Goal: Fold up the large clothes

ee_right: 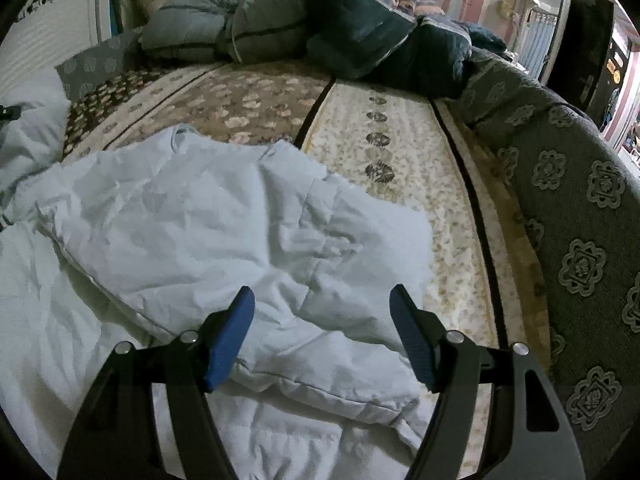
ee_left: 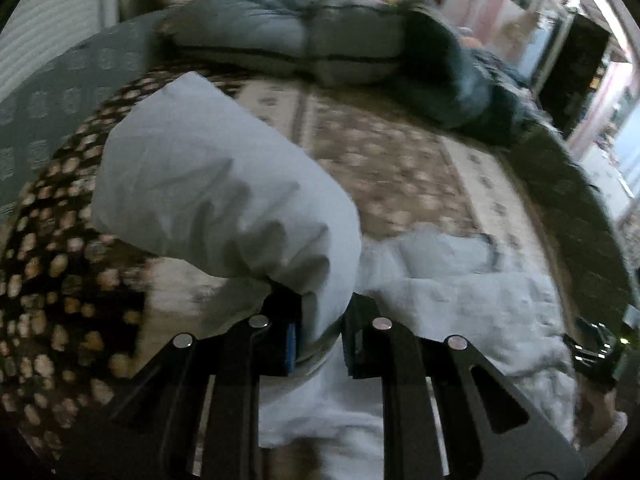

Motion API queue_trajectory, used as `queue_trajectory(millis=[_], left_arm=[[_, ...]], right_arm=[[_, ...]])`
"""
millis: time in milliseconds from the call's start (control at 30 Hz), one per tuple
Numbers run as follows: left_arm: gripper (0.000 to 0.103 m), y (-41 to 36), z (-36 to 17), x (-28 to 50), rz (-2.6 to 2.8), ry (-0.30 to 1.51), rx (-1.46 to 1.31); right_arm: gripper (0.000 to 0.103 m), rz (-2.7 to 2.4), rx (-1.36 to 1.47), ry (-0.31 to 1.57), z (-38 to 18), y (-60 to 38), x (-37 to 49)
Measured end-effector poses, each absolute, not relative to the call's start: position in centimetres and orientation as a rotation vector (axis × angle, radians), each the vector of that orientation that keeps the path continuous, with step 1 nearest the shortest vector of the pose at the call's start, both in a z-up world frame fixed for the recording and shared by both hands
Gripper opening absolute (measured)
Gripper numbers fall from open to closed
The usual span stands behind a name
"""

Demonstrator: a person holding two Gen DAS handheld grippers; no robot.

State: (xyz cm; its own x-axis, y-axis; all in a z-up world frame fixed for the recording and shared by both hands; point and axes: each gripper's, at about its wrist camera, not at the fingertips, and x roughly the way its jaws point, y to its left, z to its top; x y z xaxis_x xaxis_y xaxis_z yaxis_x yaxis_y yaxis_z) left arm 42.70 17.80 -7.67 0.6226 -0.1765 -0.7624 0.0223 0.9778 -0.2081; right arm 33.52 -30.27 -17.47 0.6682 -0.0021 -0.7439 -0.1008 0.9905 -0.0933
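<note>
A large pale blue-white garment (ee_right: 224, 236) lies crumpled on a patterned bedspread (ee_right: 400, 168). In the left wrist view my left gripper (ee_left: 320, 340) is shut on a fold of that garment (ee_left: 224, 192), which rises in a bunched, sleeve-like roll above the bed. The rest of the cloth (ee_left: 460, 304) trails down to the right. My right gripper (ee_right: 324, 332) hovers low over the garment's near part, open, its blue pads (ee_right: 236, 332) apart with nothing pinched. The left view is blurred by motion.
Grey and dark blue quilted bedding (ee_right: 304, 28) is piled at the far side of the bed. A grey patterned cover (ee_right: 580, 232) runs along the right edge. A white ribbed headboard or wall panel (ee_right: 44, 40) stands at the left; furniture (ee_right: 592, 40) lies beyond the bed.
</note>
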Motion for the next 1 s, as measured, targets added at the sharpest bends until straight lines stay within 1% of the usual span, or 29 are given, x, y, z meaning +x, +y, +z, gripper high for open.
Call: queue_trajectory(millis=[67,133,267,367,467,567,667,767,800,867,900,933,1000], left_arm=[[0.015,14.7,-7.4,42.7,-0.150,0.885,-0.156],[0.015,11.1,-7.7,42.9,-0.182,0.893,-0.102],[0.015,3.0,-8.9,42.2,-0.266,0.928,0.036],[0.015,-0.1,-9.9,42.4,-0.312,0.952,0.033],[0.015,-2.9,-11.5,42.9,-0.366,0.978,-0.030],[0.015,-5.1,-14.6,43.4,-0.362,1.033,0.061],[0.018,-5.6,-16.7,43.4,-0.368,1.097,0.060],[0.022,-6.2,-16.5,41.7,-0.354,1.079,0.129],[0.027,-6.2,-16.3,41.2,-0.351,1.079,0.145],[0.045,-6.1,-15.7,40.2,-0.363,1.087,0.138],[0.070,-5.8,-15.1,39.5,-0.378,1.081,0.124],[0.085,-5.6,-14.6,39.0,-0.378,1.071,0.119],[0.089,-5.2,-13.4,37.4,-0.375,1.047,0.127]], right_arm=[[0.070,0.053,-0.099,0.833,-17.0,-31.1,33.8],[0.070,0.052,-0.100,0.867,-17.0,-31.6,34.7],[0.070,0.008,-0.244,0.925,-17.6,-31.5,36.3],[0.070,-0.001,-0.222,0.924,-17.1,-32.9,36.9],[0.070,0.000,-0.185,0.921,-17.3,-33.5,36.8],[0.070,0.006,-0.196,0.958,-18.6,-33.4,36.8],[0.070,0.015,-0.208,0.976,-19.1,-33.1,36.1],[0.070,0.017,-0.192,0.982,-19.1,-33.4,35.6],[0.070,0.016,-0.189,0.982,-19.0,-33.5,35.4],[0.070,0.015,-0.180,0.985,-18.6,-33.6,35.2],[0.070,0.017,-0.177,0.982,-18.4,-33.7,35.0],[0.070,0.017,-0.177,0.977,-18.2,-33.7,34.8],[0.070,0.016,-0.179,0.974,-17.8,-33.7,34.5]])
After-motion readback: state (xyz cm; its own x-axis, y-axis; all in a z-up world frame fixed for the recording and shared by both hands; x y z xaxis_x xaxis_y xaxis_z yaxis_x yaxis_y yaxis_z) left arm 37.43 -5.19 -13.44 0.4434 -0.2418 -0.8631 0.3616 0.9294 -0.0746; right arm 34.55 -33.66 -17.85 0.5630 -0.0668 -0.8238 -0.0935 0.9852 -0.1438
